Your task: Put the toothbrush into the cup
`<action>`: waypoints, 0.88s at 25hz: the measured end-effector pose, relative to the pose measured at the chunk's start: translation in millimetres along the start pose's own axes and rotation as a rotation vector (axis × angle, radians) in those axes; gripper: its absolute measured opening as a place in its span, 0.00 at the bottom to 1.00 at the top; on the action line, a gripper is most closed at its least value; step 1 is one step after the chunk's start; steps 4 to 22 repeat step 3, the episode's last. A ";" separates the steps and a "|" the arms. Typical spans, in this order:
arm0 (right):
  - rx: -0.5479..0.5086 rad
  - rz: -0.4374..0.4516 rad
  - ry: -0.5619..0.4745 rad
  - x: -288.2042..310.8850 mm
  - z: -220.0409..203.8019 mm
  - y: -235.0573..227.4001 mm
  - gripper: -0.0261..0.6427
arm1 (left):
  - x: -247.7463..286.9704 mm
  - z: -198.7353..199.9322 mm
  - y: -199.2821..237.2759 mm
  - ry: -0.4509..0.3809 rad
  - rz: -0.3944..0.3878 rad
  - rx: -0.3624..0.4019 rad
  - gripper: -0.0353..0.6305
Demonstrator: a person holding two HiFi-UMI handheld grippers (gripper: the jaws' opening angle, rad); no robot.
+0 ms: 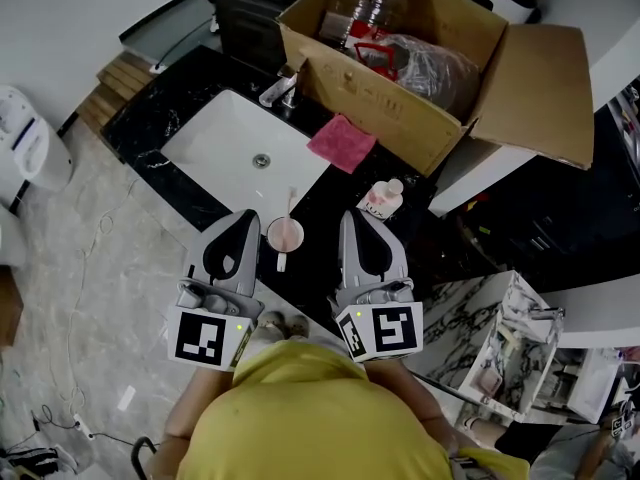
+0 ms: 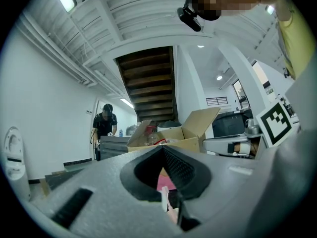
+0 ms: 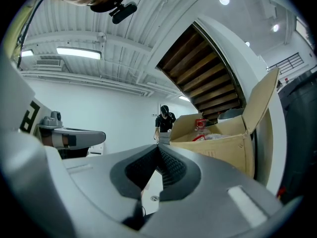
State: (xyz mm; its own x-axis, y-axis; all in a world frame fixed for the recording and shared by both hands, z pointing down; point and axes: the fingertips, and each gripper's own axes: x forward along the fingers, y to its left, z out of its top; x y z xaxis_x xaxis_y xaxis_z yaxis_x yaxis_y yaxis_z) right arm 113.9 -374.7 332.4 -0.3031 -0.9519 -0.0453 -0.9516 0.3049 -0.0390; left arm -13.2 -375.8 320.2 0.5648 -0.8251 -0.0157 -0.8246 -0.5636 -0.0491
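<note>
A black marble counter (image 1: 190,78) carries an open cardboard box (image 1: 400,118) at its back and a white sink (image 1: 225,143) set into it. At the near edge a person in a yellow top (image 1: 310,418) holds two grippers level and side by side. The left gripper (image 1: 247,214) and the right gripper (image 1: 350,215) each have their jaw tips pressed together, with nothing between them. A pink cloth (image 1: 341,142) lies between sink and box, and a small pale bottle (image 1: 383,200) stands just beyond the right gripper. Between the two grippers' tips sits the pink cup (image 1: 285,234) — the toothbrush (image 1: 291,200) shows as a thin pale shaft across its mouth, pointing toward the sink — though how deep it sits cannot be told.
</note>
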 end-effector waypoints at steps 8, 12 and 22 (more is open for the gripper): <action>0.001 0.012 0.000 -6.5 -0.1 -1.2 0.05 | -4.3 -0.9 -3.9 -0.006 0.012 0.001 0.05; 0.001 0.012 0.000 -6.5 -0.1 -1.2 0.05 | -4.3 -0.9 -3.9 -0.006 0.012 0.001 0.05; 0.001 0.012 0.000 -6.5 -0.1 -1.2 0.05 | -4.3 -0.9 -3.9 -0.006 0.012 0.001 0.05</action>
